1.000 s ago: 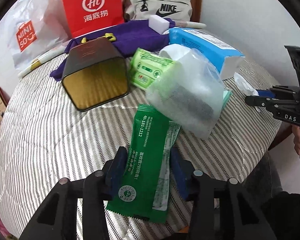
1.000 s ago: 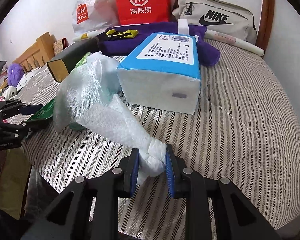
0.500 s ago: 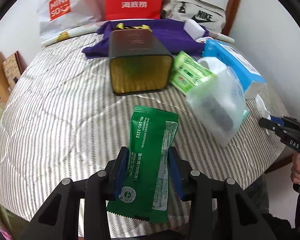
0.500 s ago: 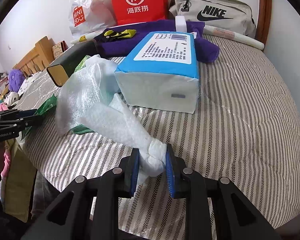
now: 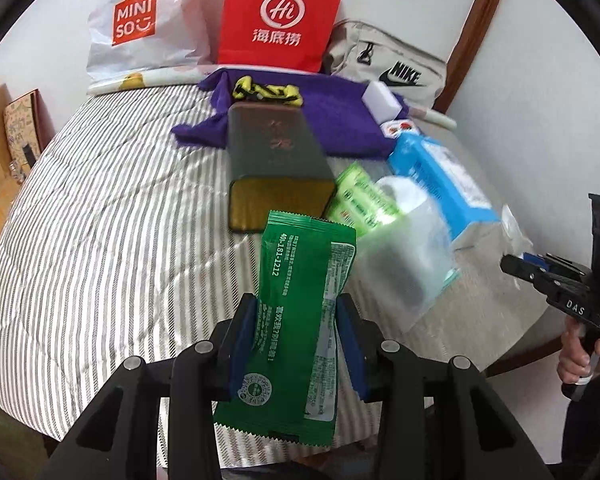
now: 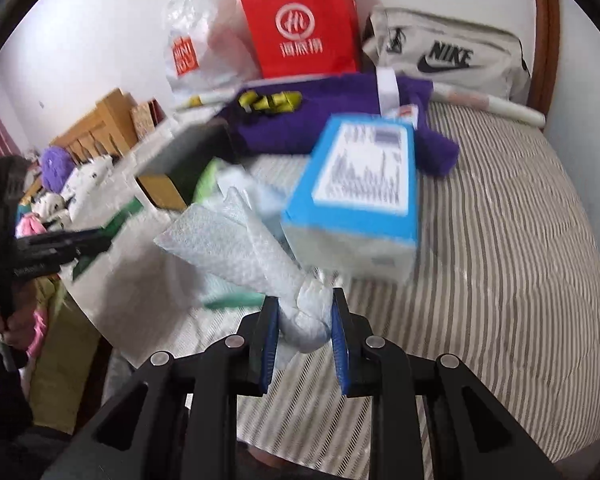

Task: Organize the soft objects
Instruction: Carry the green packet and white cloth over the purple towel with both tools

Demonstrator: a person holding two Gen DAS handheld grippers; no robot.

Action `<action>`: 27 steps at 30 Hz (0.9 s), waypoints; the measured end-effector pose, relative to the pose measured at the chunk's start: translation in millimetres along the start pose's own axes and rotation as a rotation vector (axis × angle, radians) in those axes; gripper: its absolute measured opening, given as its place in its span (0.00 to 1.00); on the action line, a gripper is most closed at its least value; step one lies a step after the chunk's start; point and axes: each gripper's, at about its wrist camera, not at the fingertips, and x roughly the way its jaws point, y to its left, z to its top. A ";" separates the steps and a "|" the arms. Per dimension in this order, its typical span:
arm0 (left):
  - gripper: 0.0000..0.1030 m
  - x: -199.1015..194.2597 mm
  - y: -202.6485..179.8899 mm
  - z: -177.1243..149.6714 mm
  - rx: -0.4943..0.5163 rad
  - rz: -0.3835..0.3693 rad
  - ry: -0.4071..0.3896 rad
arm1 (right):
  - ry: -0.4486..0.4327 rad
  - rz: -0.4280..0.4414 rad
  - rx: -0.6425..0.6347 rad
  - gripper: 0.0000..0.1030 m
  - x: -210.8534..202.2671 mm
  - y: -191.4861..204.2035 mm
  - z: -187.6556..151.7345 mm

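My left gripper [image 5: 296, 332] is clamped on a green packet [image 5: 300, 320], its pads pressing the packet's two long sides, and holds it off the striped bedcover [image 5: 100, 240] in front of a dark box [image 5: 276, 168] that lies on its side. My right gripper [image 6: 304, 320] is pinched tight on the knotted neck of a white plastic bag [image 6: 236, 240], whose body hangs blurred beside the blue tissue pack [image 6: 360, 184] on the bed.
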 end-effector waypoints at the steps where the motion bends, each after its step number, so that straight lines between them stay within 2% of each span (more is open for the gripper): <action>1: 0.38 -3.1 -1.4 2.4 0.008 0.002 -0.008 | -0.008 0.002 -0.004 0.23 -2.7 2.2 4.9; 4: 0.38 -11.0 -5.8 13.8 0.039 0.034 -0.038 | -0.022 0.008 -0.022 0.23 -8.0 7.7 22.8; 9: 0.38 -21.1 -4.3 37.9 0.034 0.023 -0.062 | -0.039 -0.012 -0.048 0.23 -6.1 10.1 55.0; 15: 0.38 -23.8 -2.3 72.8 0.042 0.046 -0.078 | -0.048 -0.027 -0.046 0.23 1.3 2.4 90.1; 22: 0.38 -8.3 4.4 115.5 0.021 0.020 -0.086 | -0.041 -0.067 -0.027 0.23 20.2 -15.3 125.2; 27: 0.38 13.1 11.1 139.3 0.000 0.001 -0.062 | -0.019 -0.098 -0.017 0.23 39.4 -27.2 143.3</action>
